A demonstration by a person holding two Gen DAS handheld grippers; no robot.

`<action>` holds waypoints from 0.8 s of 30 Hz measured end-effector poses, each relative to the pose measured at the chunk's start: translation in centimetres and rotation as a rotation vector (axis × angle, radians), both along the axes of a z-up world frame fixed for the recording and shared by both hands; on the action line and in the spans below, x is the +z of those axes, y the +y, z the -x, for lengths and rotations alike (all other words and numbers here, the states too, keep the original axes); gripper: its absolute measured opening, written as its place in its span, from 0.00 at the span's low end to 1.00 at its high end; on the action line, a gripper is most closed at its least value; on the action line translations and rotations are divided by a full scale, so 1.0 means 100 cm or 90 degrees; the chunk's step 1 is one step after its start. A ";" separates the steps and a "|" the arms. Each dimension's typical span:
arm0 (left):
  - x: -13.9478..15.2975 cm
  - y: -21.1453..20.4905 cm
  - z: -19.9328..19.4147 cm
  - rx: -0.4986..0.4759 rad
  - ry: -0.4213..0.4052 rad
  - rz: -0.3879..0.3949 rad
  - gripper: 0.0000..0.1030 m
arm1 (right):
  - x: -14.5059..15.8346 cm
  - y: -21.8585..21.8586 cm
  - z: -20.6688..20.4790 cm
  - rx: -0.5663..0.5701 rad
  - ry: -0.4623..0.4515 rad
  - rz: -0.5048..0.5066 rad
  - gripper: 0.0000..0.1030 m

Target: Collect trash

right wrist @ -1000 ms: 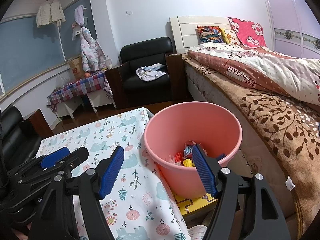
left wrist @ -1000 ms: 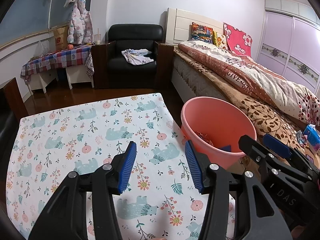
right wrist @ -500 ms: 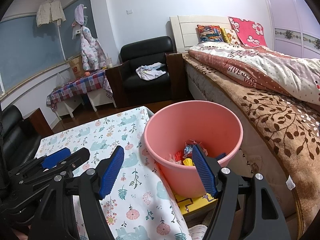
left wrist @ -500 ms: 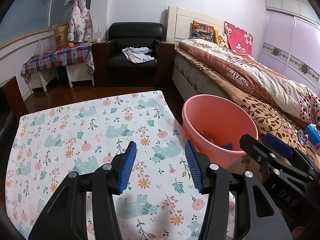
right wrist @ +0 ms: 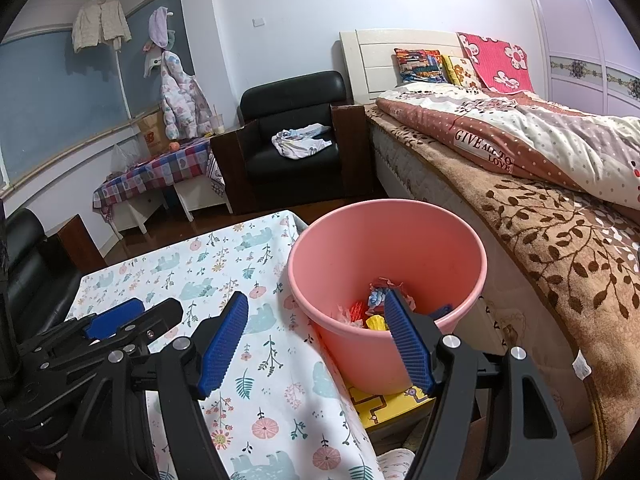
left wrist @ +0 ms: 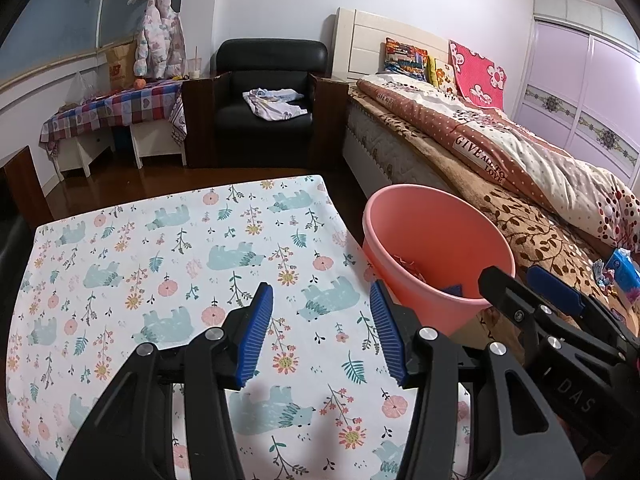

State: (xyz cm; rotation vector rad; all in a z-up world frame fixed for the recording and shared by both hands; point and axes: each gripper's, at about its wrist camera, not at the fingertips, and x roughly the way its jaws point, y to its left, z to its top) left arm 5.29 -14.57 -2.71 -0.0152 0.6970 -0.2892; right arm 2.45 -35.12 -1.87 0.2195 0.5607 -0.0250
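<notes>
**Reporter:** How far along is the trash collection looking?

**Photographer:** Near its end, I'd judge. The pink bucket (right wrist: 387, 276), standing just off the table's right edge, between table and bed, is holding a small heap of crumpled wrappers (right wrist: 374, 307) at its bottom. The flowered tablecloth (left wrist: 168, 264) is showing no litter anywhere in view. What may be remaining: a few bright scraps (left wrist: 618, 274) lying on the brown blanket near the bed's near edge, though I cannot tell whether they are trash.

**Reporter:** And the grippers?

**Photographer:** The left gripper (left wrist: 320, 334) is hovering over the table's near right part, jaws standing wide apart, gripping nothing. The right gripper (right wrist: 316, 340) is hanging at the table's right edge beside the bucket's near rim, jaws likewise spread wide and empty, touching nothing.
</notes>
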 end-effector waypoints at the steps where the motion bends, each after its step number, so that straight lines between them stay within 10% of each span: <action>1: 0.000 0.000 0.000 0.000 0.001 0.000 0.50 | 0.001 0.000 0.000 0.000 -0.001 -0.001 0.68; 24: -0.003 0.001 -0.004 0.002 0.010 0.001 0.50 | 0.002 0.001 -0.001 -0.001 0.002 -0.001 0.68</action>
